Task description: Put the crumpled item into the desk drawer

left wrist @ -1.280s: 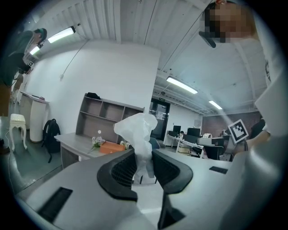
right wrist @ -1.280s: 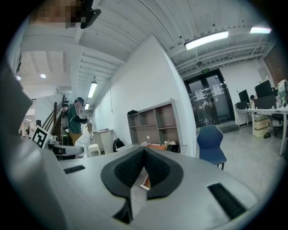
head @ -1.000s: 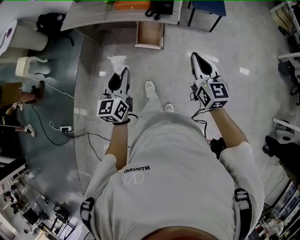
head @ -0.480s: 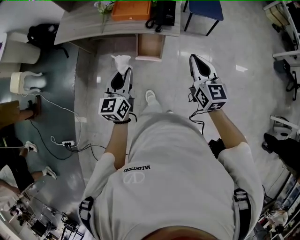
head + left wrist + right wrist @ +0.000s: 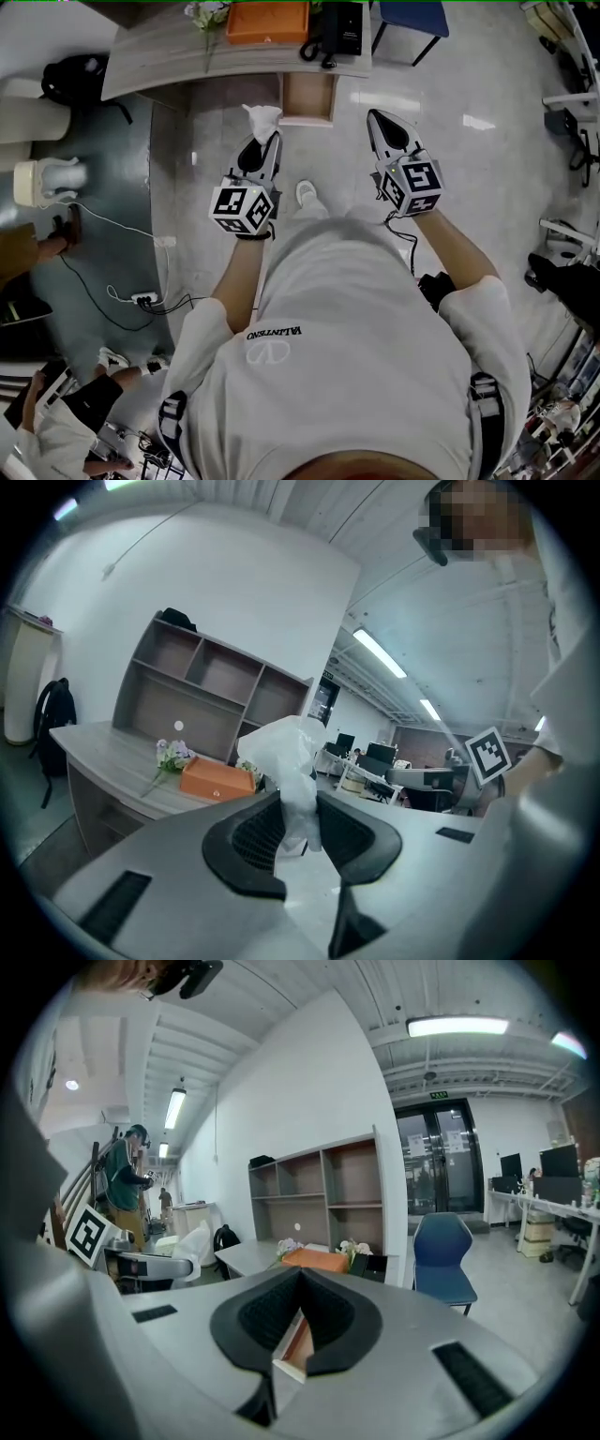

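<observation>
Crumpled white wad (image 5: 262,119): pinched between fingers of left gripper (image 5: 266,141), aimed at open desk drawer (image 5: 307,97) for deposit; right gripper (image 5: 376,118) is clenched, empty.

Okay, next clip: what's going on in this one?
A person with a gripper in each hand faces a desk whose drawer is pulled open. The left gripper has its jaws closed on a crumpled white item, held in the air short of the drawer. The right gripper is empty, jaws together, held alongside. The item is not yet in the drawer.
</observation>
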### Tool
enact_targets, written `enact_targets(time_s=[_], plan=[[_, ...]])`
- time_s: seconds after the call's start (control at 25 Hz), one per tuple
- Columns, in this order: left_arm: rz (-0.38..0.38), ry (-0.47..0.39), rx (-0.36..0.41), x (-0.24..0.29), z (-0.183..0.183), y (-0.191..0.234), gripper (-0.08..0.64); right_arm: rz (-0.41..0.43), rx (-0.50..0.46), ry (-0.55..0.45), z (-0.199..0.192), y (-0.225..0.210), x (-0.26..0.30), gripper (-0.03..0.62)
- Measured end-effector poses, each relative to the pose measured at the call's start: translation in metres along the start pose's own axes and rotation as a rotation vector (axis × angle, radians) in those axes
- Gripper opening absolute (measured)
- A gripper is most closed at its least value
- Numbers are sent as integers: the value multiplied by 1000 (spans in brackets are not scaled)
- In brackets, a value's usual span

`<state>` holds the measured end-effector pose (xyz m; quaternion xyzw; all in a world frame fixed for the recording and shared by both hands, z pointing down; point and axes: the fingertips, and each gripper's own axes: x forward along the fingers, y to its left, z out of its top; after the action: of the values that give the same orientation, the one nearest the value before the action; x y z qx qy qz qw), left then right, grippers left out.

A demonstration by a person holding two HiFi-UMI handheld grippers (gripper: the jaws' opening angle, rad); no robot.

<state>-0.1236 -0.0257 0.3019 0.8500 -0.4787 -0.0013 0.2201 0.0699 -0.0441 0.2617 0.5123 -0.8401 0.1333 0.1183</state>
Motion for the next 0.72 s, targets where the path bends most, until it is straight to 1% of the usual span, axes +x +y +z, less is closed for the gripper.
enact_targets(time_s=[0.24,0.52,0.72], plan=[[-25,55,-25,20,-9,20,97,20,-20,53,-8,14,43,0],[-39,64,-51,44,-12,27,97,35,-8,84,-13,20,69,0],[-29,82,-60,59,-21,34,97,44,-3,96,-21,23,83,0]])
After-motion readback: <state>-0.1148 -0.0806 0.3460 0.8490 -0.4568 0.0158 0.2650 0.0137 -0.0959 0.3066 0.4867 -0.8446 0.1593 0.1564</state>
